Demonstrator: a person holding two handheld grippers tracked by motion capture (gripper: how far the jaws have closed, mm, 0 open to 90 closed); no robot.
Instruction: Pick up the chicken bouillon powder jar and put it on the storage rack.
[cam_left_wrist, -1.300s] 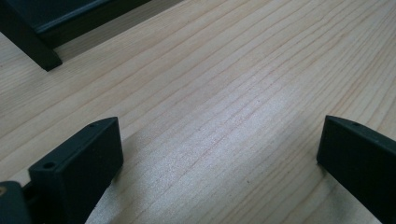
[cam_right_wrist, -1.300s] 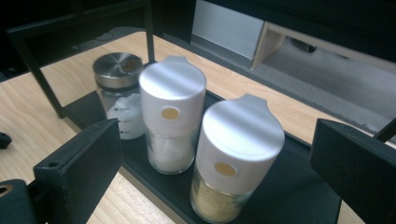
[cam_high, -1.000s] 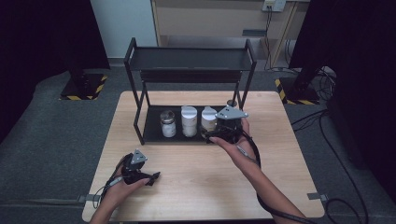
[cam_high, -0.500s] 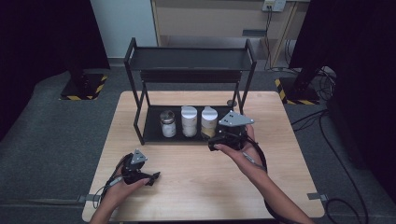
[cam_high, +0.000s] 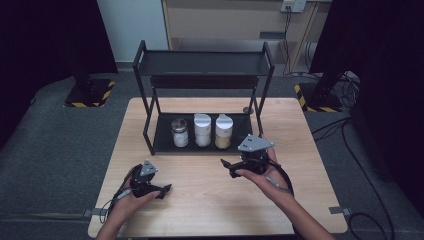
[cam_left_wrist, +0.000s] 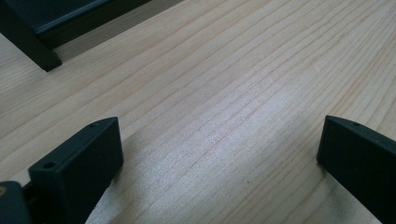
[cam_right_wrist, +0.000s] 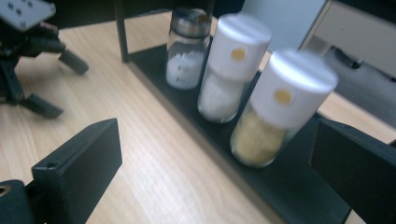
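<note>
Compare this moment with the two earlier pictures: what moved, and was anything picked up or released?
The right claw has pulled back from the rack's lower shelf toward the person, away from the yellow-filled jar, and is open and empty. Nothing was taken hold of or let go. The left claw, the salt shaker, the white-filled jar and the yellow-filled jar stayed put.

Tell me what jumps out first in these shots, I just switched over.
Three jars stand in a row on the bottom shelf of the black rack: a metal-capped shaker, a white-lidded jar and a white-lidded jar of yellow powder. The right gripper, jaws open, sits just in front of them; the left gripper rests open near the table's front edge.
</note>
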